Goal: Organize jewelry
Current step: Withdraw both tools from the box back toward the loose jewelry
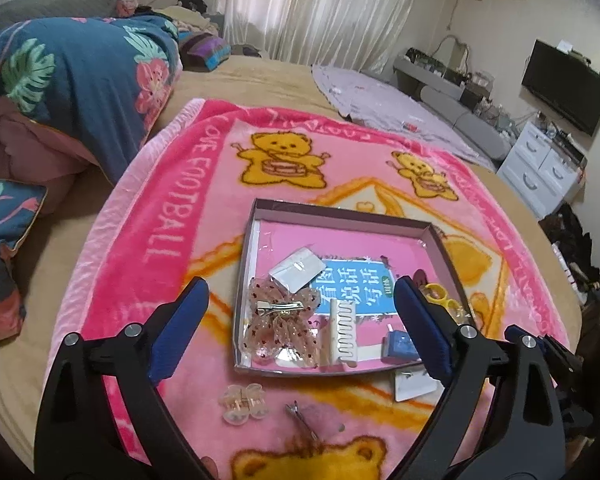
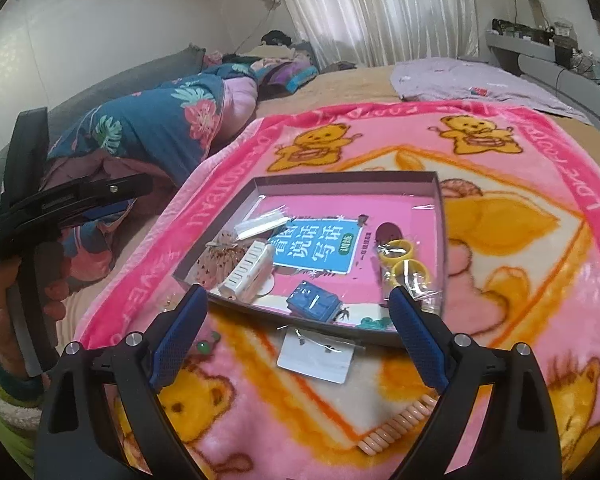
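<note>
A shallow box [image 1: 432, 229] sits on a pink teddy-bear blanket [image 1: 168, 216] spread over the bed. Inside it lie a spotted bow clip [image 1: 284, 322], a white comb clip [image 1: 342, 334], a white card [image 1: 298, 270], a small blue box [image 1: 398, 346] and yellow rings in a clear bag [image 2: 406, 262]. Just outside its near edge lie another white card [image 2: 316, 354], a clear claw clip [image 1: 242, 402], a thin metal clip [image 1: 302, 420] and a peach coil hair tie [image 2: 396, 424]. The left gripper [image 1: 300, 320] hangs above the near side of the box, jaws wide apart, nothing between them. The right gripper [image 2: 296, 316] does likewise, gaping and empty. A hand [image 2: 4, 292] grips the left tool's handle.
</note>
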`<state>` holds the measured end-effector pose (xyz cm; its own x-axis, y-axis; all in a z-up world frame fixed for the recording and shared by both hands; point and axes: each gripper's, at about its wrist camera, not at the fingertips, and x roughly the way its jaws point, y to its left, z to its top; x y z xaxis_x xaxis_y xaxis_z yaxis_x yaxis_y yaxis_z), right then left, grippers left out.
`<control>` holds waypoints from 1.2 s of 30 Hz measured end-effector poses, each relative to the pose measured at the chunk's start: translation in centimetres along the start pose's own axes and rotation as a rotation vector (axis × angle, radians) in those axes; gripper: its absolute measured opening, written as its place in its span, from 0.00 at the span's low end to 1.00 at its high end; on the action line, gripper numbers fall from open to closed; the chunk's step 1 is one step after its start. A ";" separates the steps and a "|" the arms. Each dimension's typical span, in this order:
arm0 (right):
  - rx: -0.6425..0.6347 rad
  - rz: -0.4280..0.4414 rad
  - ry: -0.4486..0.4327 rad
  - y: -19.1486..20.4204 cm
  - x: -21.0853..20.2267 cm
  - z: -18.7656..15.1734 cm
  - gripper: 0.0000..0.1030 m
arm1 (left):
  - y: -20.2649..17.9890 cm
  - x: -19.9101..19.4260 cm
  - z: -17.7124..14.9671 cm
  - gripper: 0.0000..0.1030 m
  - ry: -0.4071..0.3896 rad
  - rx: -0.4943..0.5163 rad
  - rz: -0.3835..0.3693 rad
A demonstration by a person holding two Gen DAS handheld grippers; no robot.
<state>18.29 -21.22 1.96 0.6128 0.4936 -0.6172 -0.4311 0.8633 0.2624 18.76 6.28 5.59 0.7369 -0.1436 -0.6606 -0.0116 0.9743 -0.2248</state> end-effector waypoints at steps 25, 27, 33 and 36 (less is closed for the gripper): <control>-0.001 -0.055 -0.093 -0.4 -6.7 -0.9 0.88 | -1.1 -6.4 -4.9 0.84 -0.068 -0.004 -0.013; -0.005 -0.059 -0.091 -0.5 -7.0 -1.3 0.88 | -1.6 -6.5 -5.5 0.84 -0.062 0.006 -0.015; -0.009 -0.073 -0.087 -0.6 -7.7 -2.1 0.88 | -2.8 -6.3 -6.9 0.84 -0.037 0.046 -0.015; -0.014 -0.079 -0.083 -0.5 -7.9 -2.5 0.88 | -3.3 -6.2 -7.6 0.84 -0.024 0.059 -0.017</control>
<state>12.03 -25.84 4.78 0.6978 0.4319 -0.5714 -0.3882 0.8985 0.2051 9.10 2.68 4.95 0.7525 -0.1567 -0.6397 0.0400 0.9804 -0.1930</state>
